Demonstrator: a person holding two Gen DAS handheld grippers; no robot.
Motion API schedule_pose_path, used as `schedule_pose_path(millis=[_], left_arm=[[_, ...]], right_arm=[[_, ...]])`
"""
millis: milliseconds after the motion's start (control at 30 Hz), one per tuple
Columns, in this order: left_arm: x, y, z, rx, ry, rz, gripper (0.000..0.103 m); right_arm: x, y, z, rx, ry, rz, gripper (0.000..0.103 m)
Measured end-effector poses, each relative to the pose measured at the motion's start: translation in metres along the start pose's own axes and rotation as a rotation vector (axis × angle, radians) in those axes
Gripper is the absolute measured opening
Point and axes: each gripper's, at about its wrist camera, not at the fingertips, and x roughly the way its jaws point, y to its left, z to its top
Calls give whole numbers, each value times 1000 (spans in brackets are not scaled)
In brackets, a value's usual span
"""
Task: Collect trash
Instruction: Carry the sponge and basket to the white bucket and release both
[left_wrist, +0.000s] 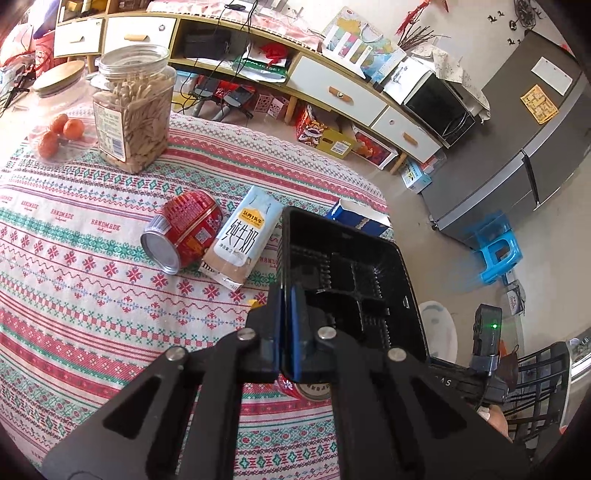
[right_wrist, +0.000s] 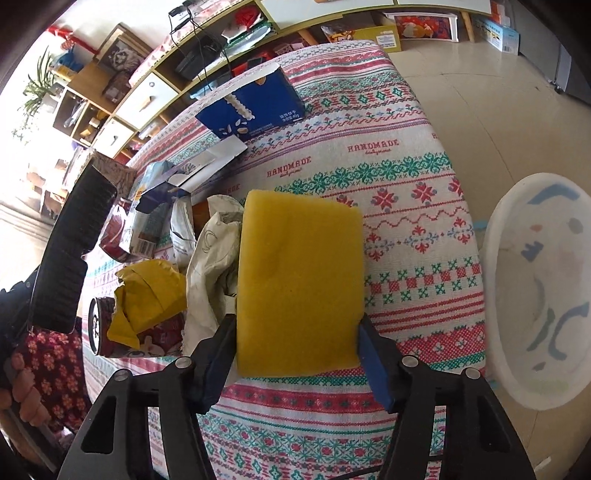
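The left gripper is clamped tight on the near wall of a black plastic tray – tilted up off the patterned tablecloth – while the right gripper, about half open, has a yellow sponge flat between its pads, both touching its edges.

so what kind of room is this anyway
Most likely a lived-in home living or dining room: a table under a patterned red-and-green tablecloth, a long white-drawered wooden cabinet crammed with household clutter, and a grey steel fridge standing against the wall.
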Motion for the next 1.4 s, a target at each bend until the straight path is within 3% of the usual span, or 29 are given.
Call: schedule_pose_path(millis=[267, 667, 900, 1033, 1067, 1100, 1167, 1400], left_arm=[[-14, -6, -13, 23, -17, -43, 6], [-17, -54, -34, 125, -39, -80, 6], [-2, -97, -46, 210, -30, -96, 6], [11, -116, -53, 249, -16, -85, 6], [15, -120, -55, 254, -13, -84, 6], [19, -124, -57, 258, -8, -83, 6], [27, -131, -61, 268, 2, -80, 6], [55, -166, -76, 318, 37, -94, 6]], right_arm=[[-50, -8, -9, -18, -138, -77, 61], [-112, -108, -30, 114, -233, -338, 62], [-115, -148, -34, 154, -215, -350, 62], [-115, -154, -32, 141, -235, -298, 64], [-116, -154, -33, 139, -240, -272, 68], [-117, -155, -34, 139, -239, -251, 79], [-123, -155, -37, 140, -256, -234, 83], [-148, -165, -53, 142, -287, -325, 84]])
